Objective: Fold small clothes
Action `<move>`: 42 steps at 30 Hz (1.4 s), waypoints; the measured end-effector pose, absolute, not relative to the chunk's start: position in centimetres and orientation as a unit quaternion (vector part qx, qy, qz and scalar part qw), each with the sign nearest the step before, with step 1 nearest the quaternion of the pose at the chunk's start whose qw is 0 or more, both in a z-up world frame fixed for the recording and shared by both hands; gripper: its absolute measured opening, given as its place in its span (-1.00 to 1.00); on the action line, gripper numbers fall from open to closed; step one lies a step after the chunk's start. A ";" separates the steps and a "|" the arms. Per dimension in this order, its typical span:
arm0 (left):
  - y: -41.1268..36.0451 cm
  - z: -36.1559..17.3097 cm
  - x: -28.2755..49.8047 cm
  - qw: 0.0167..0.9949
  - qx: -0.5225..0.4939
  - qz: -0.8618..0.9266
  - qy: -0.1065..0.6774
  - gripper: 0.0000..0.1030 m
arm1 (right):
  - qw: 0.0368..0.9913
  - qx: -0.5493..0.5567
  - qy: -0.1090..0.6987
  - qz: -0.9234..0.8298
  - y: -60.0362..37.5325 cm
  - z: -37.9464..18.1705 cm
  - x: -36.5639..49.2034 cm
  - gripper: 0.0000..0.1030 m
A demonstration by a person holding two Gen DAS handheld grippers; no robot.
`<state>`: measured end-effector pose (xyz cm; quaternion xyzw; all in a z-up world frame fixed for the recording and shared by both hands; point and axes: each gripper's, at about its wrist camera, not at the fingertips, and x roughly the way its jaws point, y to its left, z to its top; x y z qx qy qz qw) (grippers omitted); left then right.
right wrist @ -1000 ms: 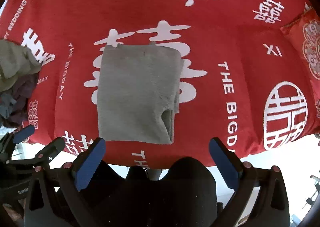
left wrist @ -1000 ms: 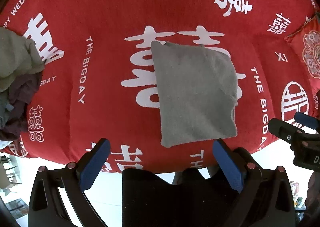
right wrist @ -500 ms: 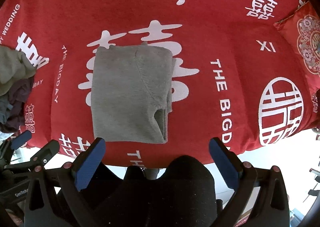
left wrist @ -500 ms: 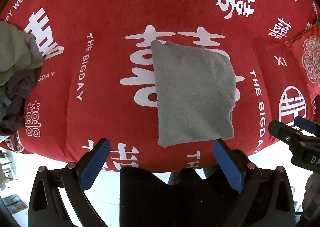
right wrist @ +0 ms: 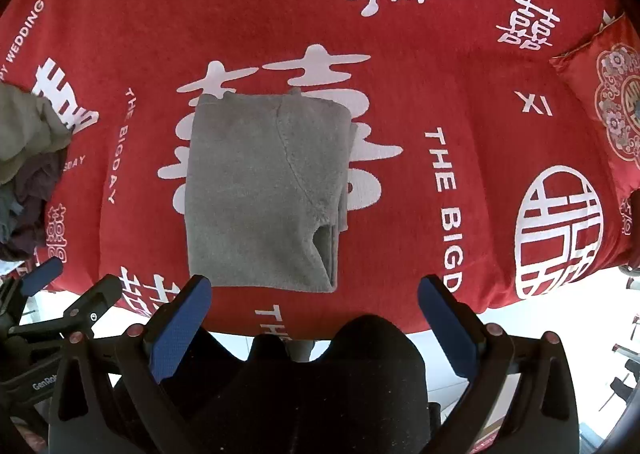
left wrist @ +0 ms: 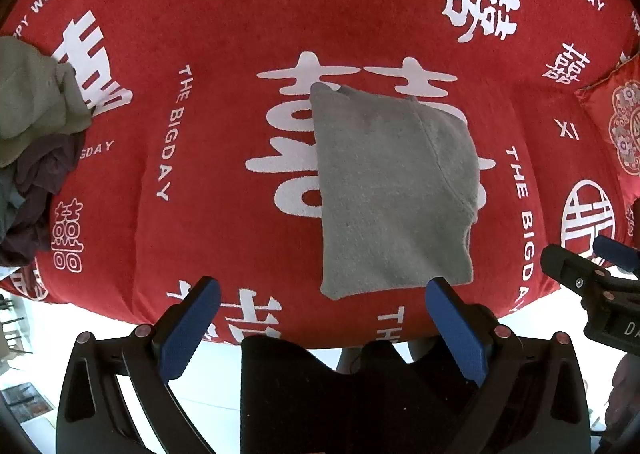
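A small grey garment point(left wrist: 392, 194) lies folded into a rectangle on the red printed cloth, near its front edge; it also shows in the right wrist view point(right wrist: 264, 190). My left gripper point(left wrist: 322, 328) is open and empty, held above the front edge just short of the garment. My right gripper point(right wrist: 314, 324) is open and empty too, at the garment's near edge. Each gripper shows in the other's view: the right one at the far right point(left wrist: 588, 278), the left one at the lower left point(right wrist: 60, 294).
A pile of unfolded olive, dark purple and grey clothes point(left wrist: 32, 142) lies at the left edge of the cloth point(right wrist: 28, 170). A red embroidered cushion point(left wrist: 620, 126) sits at the right point(right wrist: 608, 106). The red cloth point(left wrist: 224, 102) ends just before the grippers, with white floor below.
Both grippers have drawn back slightly from the folded garment and stayed open. The garment has not moved.
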<state>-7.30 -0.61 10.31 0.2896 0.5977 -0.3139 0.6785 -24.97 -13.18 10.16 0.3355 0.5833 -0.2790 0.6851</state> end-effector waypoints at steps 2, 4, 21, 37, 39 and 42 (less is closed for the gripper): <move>-0.6 10.3 -7.2 0.679 0.291 -0.314 0.597 0.99 | 0.685 0.336 0.583 -0.280 -13.2 10.2 -24.9 0.99; -0.7 10.2 -7.2 0.680 0.291 -0.312 0.597 0.99 | 0.685 0.335 0.584 -0.279 -13.2 10.1 -24.9 0.99; -1.1 10.2 -7.1 0.684 0.295 -0.307 0.592 0.99 | 0.684 0.330 0.587 -0.280 -13.5 9.8 -24.6 0.99; -1.2 10.2 -6.7 0.686 0.295 -0.304 0.591 0.99 | 0.685 0.318 0.595 -0.274 -13.6 9.6 -24.2 0.99; -1.1 10.2 -6.7 0.687 0.295 -0.305 0.590 0.99 | 0.686 0.315 0.597 -0.273 -13.7 9.6 -24.0 0.99; -1.1 10.2 -6.7 0.687 0.295 -0.304 0.590 0.99 | 0.686 0.314 0.597 -0.272 -13.6 9.6 -23.9 0.99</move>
